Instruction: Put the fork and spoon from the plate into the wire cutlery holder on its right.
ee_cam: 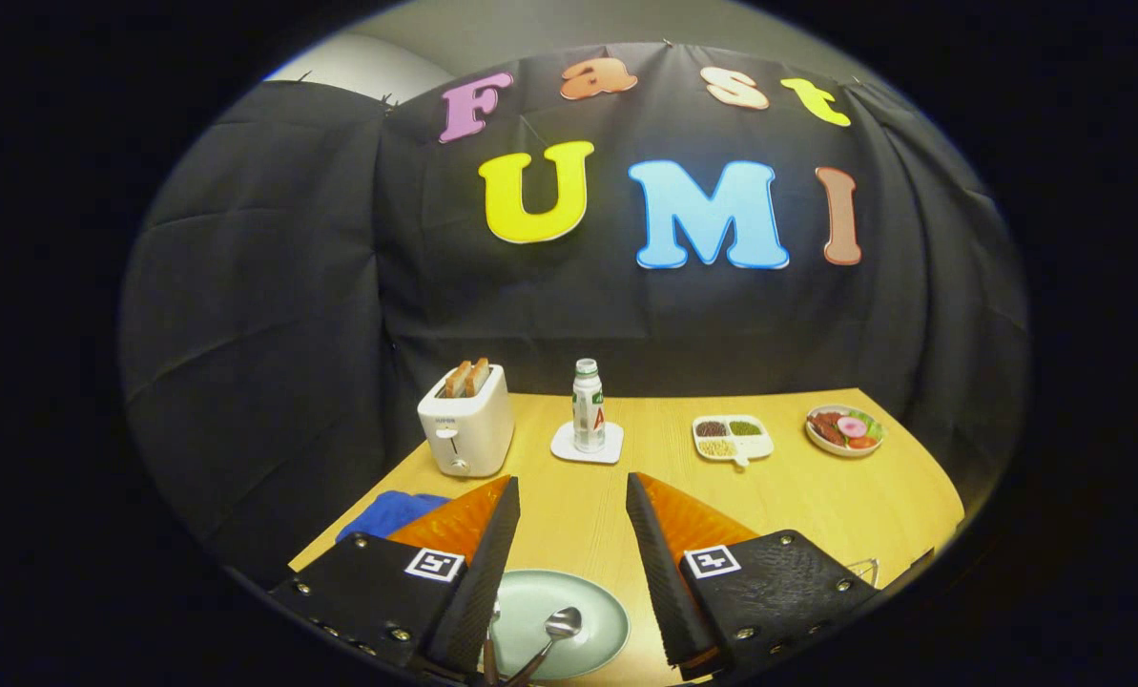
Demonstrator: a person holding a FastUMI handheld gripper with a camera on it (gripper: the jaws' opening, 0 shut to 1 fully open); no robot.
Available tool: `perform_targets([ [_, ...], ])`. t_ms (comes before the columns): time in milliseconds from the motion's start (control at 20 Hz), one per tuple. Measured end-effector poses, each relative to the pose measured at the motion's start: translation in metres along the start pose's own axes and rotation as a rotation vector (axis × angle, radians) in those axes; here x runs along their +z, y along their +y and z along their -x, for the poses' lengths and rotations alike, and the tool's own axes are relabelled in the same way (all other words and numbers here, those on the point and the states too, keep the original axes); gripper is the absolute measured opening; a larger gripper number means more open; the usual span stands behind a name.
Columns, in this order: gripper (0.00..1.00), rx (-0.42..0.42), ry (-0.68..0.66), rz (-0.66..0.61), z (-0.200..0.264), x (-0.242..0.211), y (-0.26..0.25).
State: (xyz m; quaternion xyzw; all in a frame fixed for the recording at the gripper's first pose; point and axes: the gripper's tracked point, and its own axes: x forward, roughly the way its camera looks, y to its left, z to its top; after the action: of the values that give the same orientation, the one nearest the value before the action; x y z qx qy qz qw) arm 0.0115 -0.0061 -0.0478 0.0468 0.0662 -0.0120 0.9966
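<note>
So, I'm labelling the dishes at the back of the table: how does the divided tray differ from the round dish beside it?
The divided tray is squarish with a short handle and holds separate dark and green portions; the round dish has none and holds mixed red, pink and green food. Both sit on the table, well beyond the open gripper.

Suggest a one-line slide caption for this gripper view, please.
Open gripper hovers above the plate holding the spoon, toaster beyond.

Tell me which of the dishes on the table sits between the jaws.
The pale green plate holding the spoon, between the open gripper jaws. The divided dish and food plate sit far beyond them.
</note>
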Motion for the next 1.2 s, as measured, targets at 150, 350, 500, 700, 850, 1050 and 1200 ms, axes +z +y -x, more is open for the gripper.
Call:
perform_targets([
  [150,0.7,-0.004,0.085,0.005,-0.004,-0.03,0.0],
  [350,0.7,0.023,0.286,-0.055,-0.007,-0.094,0.008],
  [500,0.68,0.032,0.476,-0.146,-0.002,-0.148,0.012],
  [700,0.62,0.035,0.603,-0.143,0.0,-0.193,0.008],
  [850,0.62,0.058,0.653,-0.162,0.002,-0.213,0.014],
  [1050,0.34,0.058,0.738,-0.226,0.006,-0.236,0.019],
  [1200,0.25,0.025,0.774,-0.24,0.004,-0.248,0.015],
])
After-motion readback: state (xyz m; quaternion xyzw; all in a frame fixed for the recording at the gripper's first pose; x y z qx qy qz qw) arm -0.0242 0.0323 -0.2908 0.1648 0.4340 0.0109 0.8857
